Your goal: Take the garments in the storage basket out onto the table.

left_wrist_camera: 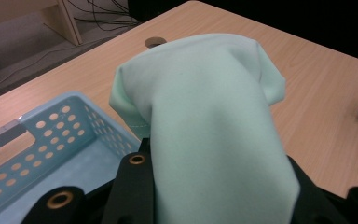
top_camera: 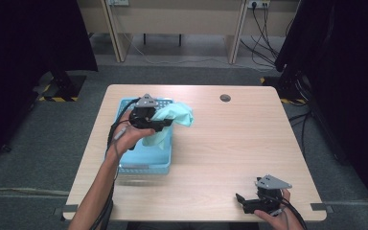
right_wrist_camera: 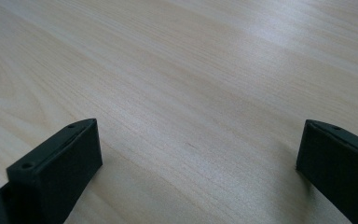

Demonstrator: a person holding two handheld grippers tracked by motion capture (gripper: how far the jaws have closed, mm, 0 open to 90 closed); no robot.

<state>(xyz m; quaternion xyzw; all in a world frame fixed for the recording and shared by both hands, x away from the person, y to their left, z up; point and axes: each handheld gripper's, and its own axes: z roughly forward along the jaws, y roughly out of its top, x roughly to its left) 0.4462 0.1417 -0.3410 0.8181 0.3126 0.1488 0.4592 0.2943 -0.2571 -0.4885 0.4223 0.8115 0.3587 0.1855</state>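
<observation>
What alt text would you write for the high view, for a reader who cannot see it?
A person's left gripper holds a mint-green cloth above a light blue perforated basket at the left of a wooden table. The right gripper rests with jaws open near the table's front right corner. Grey floor and cables lie beyond.

This looks like a lab or test room set up for recording, not a home. A plain light wooden table [top_camera: 230, 143] with a round cable hole [top_camera: 225, 98] stands alone on grey carpet [top_camera: 38, 143]. Black curtains [top_camera: 24, 38] hang at both sides, and dark stands [top_camera: 60, 86] rest on feet marked with yellow and black tape. Behind the table runs a row of bare wooden desks [top_camera: 172, 19], with cables [top_camera: 263, 43] trailing from a wall socket [top_camera: 258, 4] down across the floor.
</observation>
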